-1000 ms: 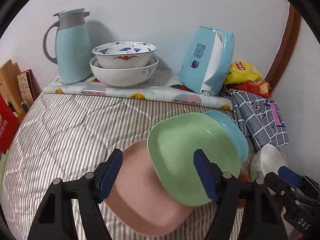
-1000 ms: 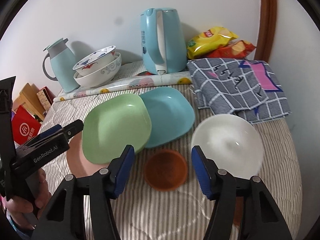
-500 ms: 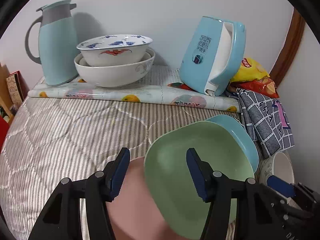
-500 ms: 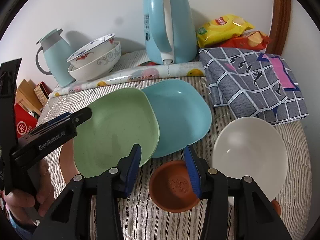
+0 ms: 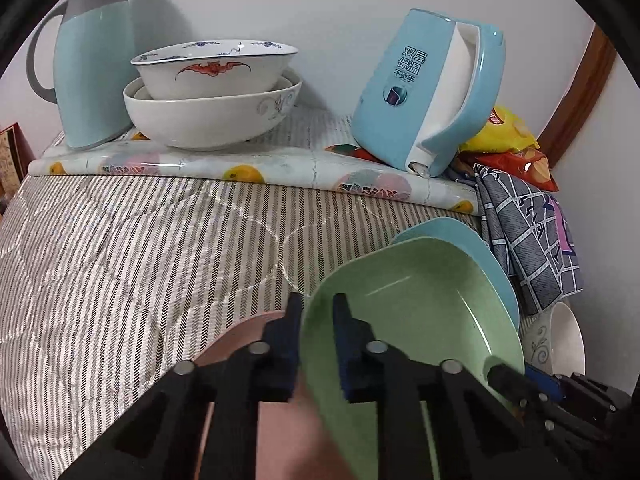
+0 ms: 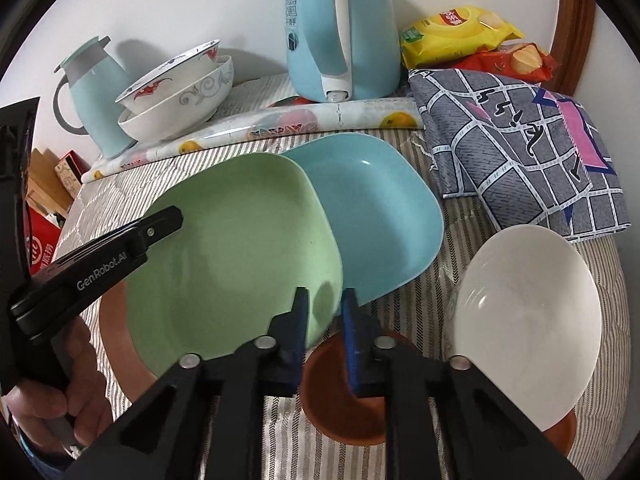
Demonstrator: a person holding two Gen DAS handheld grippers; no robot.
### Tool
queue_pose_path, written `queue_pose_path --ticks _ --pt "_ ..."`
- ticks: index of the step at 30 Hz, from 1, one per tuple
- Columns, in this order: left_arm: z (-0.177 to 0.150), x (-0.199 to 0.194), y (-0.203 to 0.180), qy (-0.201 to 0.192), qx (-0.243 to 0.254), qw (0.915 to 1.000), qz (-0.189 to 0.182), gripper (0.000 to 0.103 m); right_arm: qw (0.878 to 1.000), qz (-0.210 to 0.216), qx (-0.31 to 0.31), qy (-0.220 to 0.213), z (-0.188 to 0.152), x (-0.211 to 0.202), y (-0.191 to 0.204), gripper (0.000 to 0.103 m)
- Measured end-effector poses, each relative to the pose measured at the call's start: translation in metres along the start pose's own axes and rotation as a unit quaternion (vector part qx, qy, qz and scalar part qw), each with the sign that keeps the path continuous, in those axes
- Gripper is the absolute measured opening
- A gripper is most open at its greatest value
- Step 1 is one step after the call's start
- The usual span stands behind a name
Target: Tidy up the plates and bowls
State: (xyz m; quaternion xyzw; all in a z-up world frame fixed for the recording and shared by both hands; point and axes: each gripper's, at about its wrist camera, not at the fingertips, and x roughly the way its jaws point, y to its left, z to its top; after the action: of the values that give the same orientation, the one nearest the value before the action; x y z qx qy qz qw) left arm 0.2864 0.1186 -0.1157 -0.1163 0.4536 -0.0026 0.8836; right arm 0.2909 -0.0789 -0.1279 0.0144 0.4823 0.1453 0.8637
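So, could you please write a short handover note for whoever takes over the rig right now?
Left tool: jaws have just been closing, now pinched on the left rim of the green plate.
Right tool: jaws have just been closing too, now pinched on the same plate's near right rim.
Green plate overlaps the pink plate and the blue plate.
Brown bowl and white bowl sit at the near right.
Two patterned bowls are already nested at the back.
Done: green plate gripped.
Left: stack the three plates and gather the loose bowls.
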Motion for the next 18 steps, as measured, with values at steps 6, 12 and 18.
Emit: queue_pose_path --ticks 6,12,18 --pt "-0.004 -0.01 0.004 -0.006 -0.001 1.0 -0.003 0.009 1.0 -0.012 -0.001 -0.017 0.0 -0.002 0.0 0.011" --pt "-0.007 -0.028 0.004 -0.017 -0.003 0.9999 -0.003 0.009 0.999 -0.016 -0.007 -0.034 -0.002 -0.018 0.006 0.01" --pt "-0.012 -0.05 0.007 -0.027 -0.014 0.9995 -0.003 0.009 0.999 -0.012 -0.011 -0.05 -0.008 -0.037 0.01 0.01"
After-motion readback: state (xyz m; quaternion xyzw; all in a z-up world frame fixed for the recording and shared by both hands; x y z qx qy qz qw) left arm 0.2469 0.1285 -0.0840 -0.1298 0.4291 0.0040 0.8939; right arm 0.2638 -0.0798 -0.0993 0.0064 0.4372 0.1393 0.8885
